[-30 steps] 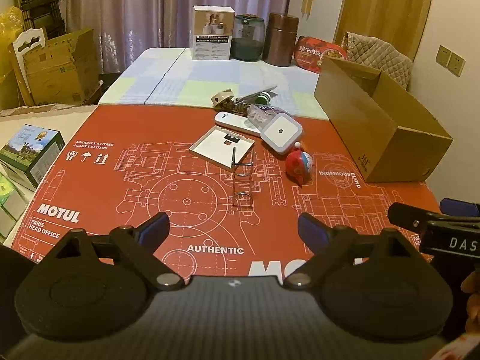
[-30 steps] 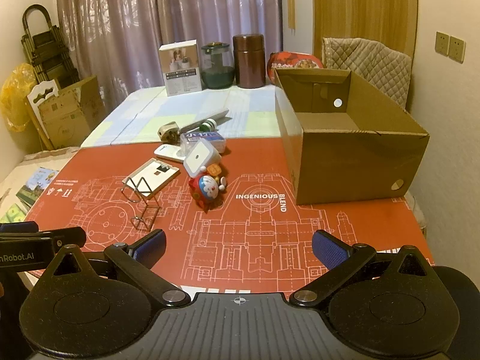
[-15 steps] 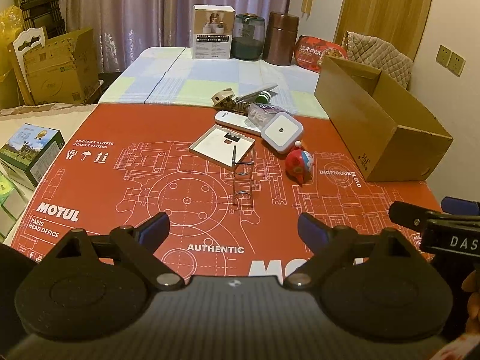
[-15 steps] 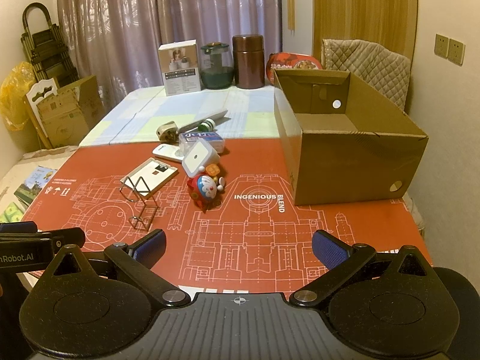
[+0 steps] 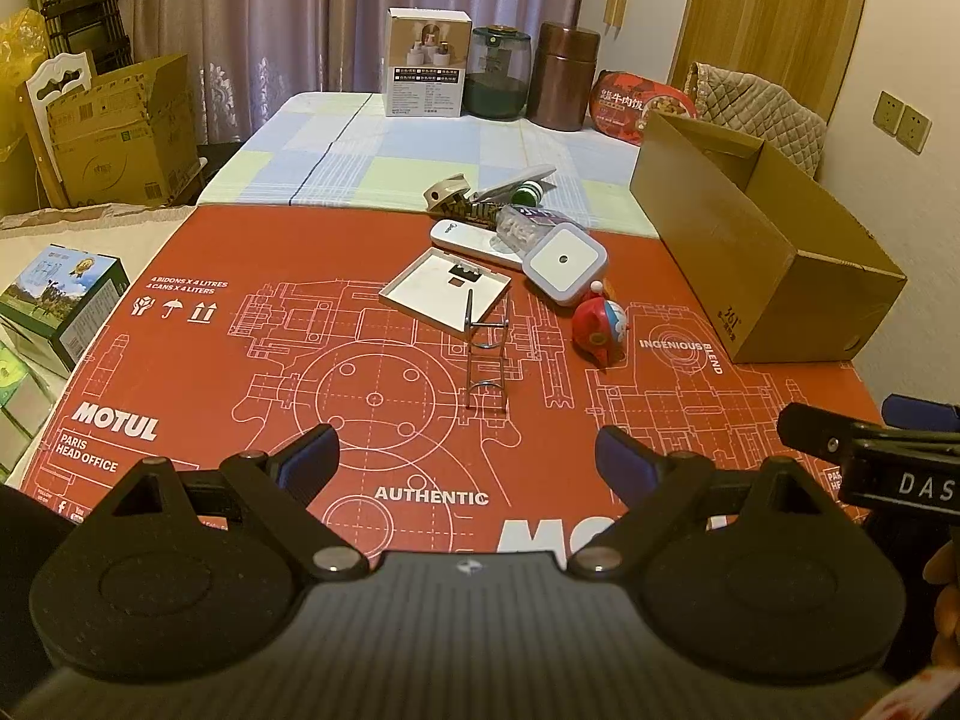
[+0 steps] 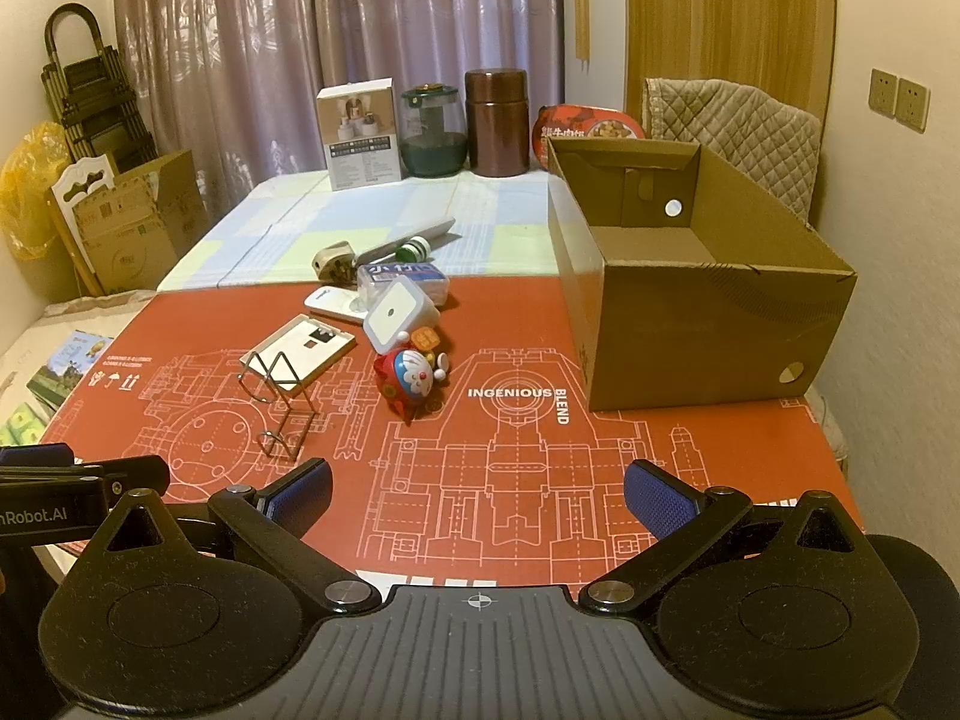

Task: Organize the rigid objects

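A pile of small objects lies mid-table on the red mat: a wire stand [image 5: 487, 354] [image 6: 281, 397], a flat white box [image 5: 445, 288] [image 6: 298, 349], a white square night light [image 5: 564, 261] [image 6: 399, 315], a red Doraemon toy [image 5: 599, 331] [image 6: 410, 380], a white remote [image 5: 471, 242], a clear pill case [image 6: 403, 278] and a beige plug [image 6: 336, 258]. An open cardboard box [image 5: 756, 240] [image 6: 690, 282] stands to the right and looks empty. My left gripper [image 5: 468, 462] and right gripper [image 6: 477, 489] are both open and empty, hovering near the front edge.
At the table's far end stand a white carton [image 6: 360, 135], a green-lidded glass jar [image 6: 433, 132], a brown canister [image 6: 497, 123] and a red food packet [image 6: 591, 129]. Cardboard boxes [image 5: 114, 132] stand on the floor at left. A quilted chair [image 6: 735, 138] is behind the box.
The right wrist view has risen slightly and the scene looks marginally farther. Both grippers stay open; no object has moved.
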Motion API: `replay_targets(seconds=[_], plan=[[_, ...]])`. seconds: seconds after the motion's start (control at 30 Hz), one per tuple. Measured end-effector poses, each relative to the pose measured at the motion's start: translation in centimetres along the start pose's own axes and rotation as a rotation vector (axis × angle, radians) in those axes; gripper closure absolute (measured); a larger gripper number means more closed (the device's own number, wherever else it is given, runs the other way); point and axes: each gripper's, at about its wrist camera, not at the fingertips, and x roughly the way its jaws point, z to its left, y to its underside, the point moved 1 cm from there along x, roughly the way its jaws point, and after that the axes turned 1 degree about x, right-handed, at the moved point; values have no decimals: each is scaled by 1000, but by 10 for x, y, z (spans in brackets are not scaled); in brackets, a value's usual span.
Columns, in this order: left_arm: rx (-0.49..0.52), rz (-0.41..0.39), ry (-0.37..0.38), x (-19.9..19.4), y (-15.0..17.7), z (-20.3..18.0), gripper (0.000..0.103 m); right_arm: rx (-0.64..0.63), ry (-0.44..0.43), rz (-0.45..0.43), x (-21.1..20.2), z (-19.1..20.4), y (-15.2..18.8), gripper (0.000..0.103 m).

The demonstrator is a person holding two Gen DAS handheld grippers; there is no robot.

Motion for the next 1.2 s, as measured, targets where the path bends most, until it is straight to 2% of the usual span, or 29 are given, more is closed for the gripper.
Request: replay_targets(seconds=[0.9,1.2], plan=[[7,-4,-5,3,-3,3,13,-6,-1,7,6,4,0,2],[-2,19,17,21,-4,10,13,-4,-14,23,24,5,-3,2]])
